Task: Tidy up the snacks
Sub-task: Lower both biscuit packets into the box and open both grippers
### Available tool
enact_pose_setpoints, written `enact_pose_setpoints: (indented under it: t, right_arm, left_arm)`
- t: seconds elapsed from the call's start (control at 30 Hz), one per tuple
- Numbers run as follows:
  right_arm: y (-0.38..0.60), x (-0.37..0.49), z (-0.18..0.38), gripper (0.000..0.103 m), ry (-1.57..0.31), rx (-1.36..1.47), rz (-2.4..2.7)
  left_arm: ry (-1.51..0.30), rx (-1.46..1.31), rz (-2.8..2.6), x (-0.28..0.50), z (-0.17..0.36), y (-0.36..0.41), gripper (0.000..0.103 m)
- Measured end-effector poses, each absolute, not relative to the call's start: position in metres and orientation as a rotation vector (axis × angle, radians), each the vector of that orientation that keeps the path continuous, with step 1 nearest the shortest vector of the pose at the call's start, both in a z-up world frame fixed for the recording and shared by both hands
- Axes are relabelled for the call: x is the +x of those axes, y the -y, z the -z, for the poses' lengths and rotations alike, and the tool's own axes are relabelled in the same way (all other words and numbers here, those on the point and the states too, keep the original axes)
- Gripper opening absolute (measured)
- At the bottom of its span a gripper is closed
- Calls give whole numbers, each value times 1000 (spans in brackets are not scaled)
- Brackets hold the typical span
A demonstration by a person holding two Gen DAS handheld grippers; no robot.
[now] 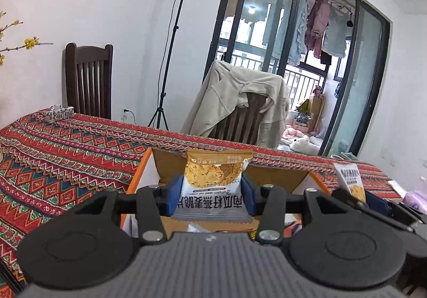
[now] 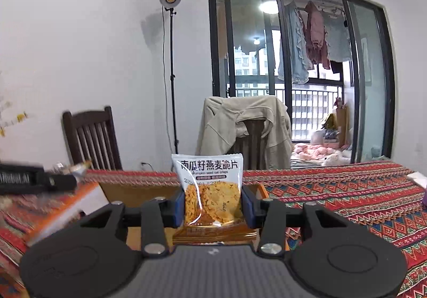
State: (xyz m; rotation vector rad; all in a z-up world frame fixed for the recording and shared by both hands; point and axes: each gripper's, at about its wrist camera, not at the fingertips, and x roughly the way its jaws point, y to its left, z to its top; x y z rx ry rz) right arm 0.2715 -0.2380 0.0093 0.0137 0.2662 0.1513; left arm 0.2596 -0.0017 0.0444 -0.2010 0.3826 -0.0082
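Each blue-padded gripper, left [image 1: 210,195] and right [image 2: 213,207], is clamping a light, crinkly foil pumpkin-seed crisp packet [image 1: 212,183] [image 2: 212,191] by its sides above the orange-edged cardboard box [image 1: 149,172], likely slippery, with brittle contents.

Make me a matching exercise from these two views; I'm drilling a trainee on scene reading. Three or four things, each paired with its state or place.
Things:
1. snack packet in left gripper
2. snack packet in right gripper
3. beige jacket
4. orange-edged cardboard box

States:
A. draped over a chair back
B. held with its print upright
C. open on the patterned tablecloth
D. held with its print upside down

Pairs: 1-D, 2-B, 3-A, 4-C
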Motion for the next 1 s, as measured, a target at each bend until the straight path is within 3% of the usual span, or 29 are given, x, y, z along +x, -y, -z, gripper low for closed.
enact_pose_setpoints:
  t: [0.37,0.4,0.47,0.5,0.53,1.0]
  right_arm:
    - [229,281,9,45,-348,-27,-167]
    - [229,281,10,52,-353,-30,-166]
    - [230,280,10,77,-355,-19,-172]
    - [232,278,9,96,-352,-10,-178]
    - [233,277,9,103,-347,0,-183]
    - [242,272,5,103,-341,33,-159]
  left_arm:
    - [-464,-160,-25,276,-15,2,48]
    - [-462,-160,-33,275,-15,1,53]
    - [-437,-180,-31,272,-15,-2,87]
    - [-418,-194,-45,269,-16,-4,103]
    - [-392,-203,-69,265,-17,-5,103]
    - [-395,-212,-92,261,-21,-10,103]
